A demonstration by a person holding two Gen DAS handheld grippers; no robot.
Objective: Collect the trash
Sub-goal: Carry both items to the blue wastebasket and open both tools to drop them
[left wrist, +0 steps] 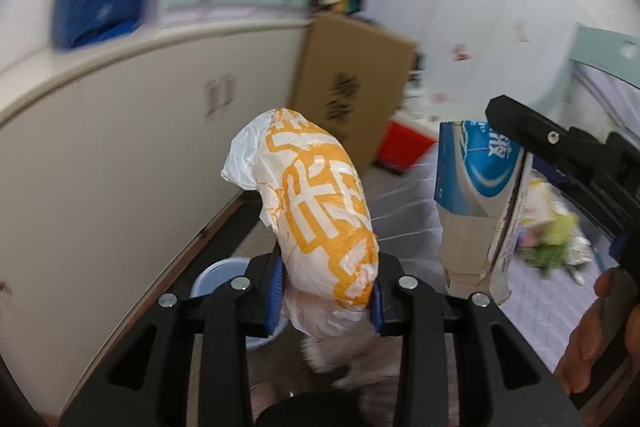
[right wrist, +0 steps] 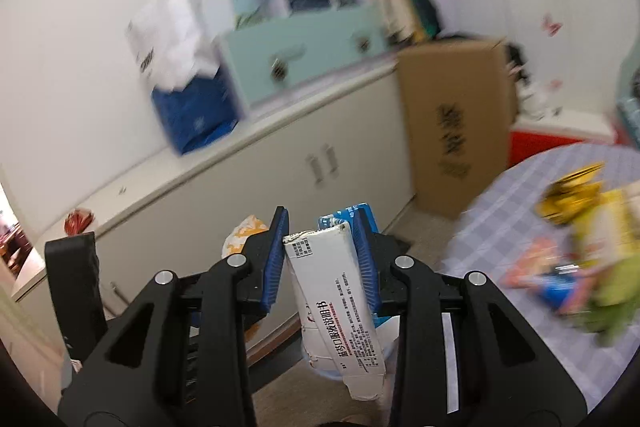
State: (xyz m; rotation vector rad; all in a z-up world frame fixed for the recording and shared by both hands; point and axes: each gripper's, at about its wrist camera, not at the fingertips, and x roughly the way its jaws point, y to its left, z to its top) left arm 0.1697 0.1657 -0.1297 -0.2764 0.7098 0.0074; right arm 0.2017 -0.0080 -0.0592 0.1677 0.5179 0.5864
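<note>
My left gripper (left wrist: 327, 301) is shut on a crumpled white and orange plastic bag (left wrist: 316, 203) and holds it in the air. My right gripper (right wrist: 320, 267) is shut on a flattened white and blue carton (right wrist: 334, 291), held upright. In the left wrist view the carton (left wrist: 476, 187) hangs to the right of the bag, under the right gripper's black body (left wrist: 560, 163). The bag also shows in the right wrist view (right wrist: 244, 231), behind the left finger. A light blue bin (left wrist: 224, 275) sits on the floor below the left gripper, mostly hidden.
A long white cabinet (right wrist: 240, 179) runs along the wall. A brown cardboard box (right wrist: 456, 123) leans at its far end beside a red box (right wrist: 560, 147). A table with a checked cloth (right wrist: 500, 219) at the right carries more wrappers (right wrist: 592, 251).
</note>
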